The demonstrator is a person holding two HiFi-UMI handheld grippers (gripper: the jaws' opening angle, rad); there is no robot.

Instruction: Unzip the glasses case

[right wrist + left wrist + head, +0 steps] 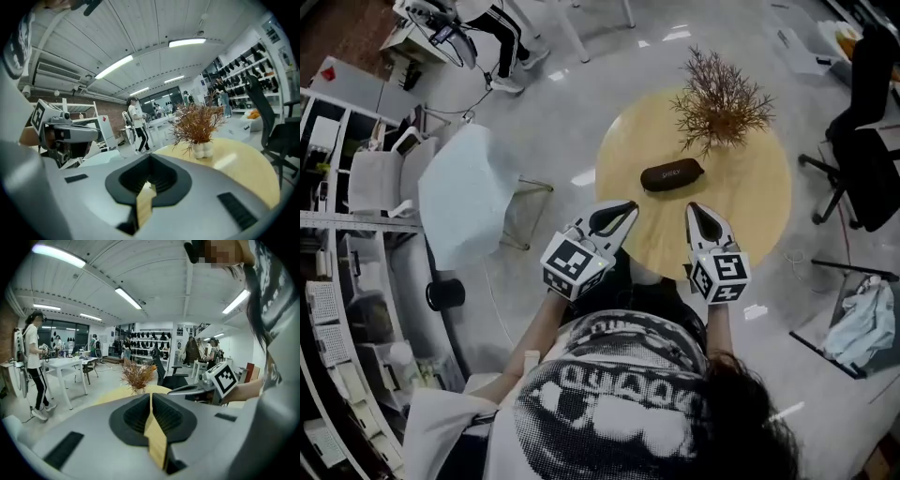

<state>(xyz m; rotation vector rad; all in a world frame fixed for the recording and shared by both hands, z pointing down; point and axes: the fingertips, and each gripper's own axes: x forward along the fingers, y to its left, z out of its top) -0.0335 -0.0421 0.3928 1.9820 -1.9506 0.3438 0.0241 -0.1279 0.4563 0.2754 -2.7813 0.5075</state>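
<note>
A dark oval glasses case (671, 174) lies on the round wooden table (750, 202), just in front of a dried-twig plant (717, 103). My left gripper (623, 212) hovers at the table's near edge, below and left of the case, jaws shut and empty. To the right of it, my right gripper (697, 214) is also shut with nothing in it, below the case. Neither touches the case. In the left gripper view the shut jaws (151, 397) point toward the plant (137, 376); the case is hidden. The right gripper view shows its shut jaws (149, 180) and the plant (197, 125).
A pale blue chair (469, 192) stands left of the table. A black office chair (867, 141) is at the right. Shelves (337, 281) line the left side. A person stands by a white table (33, 362) in the background.
</note>
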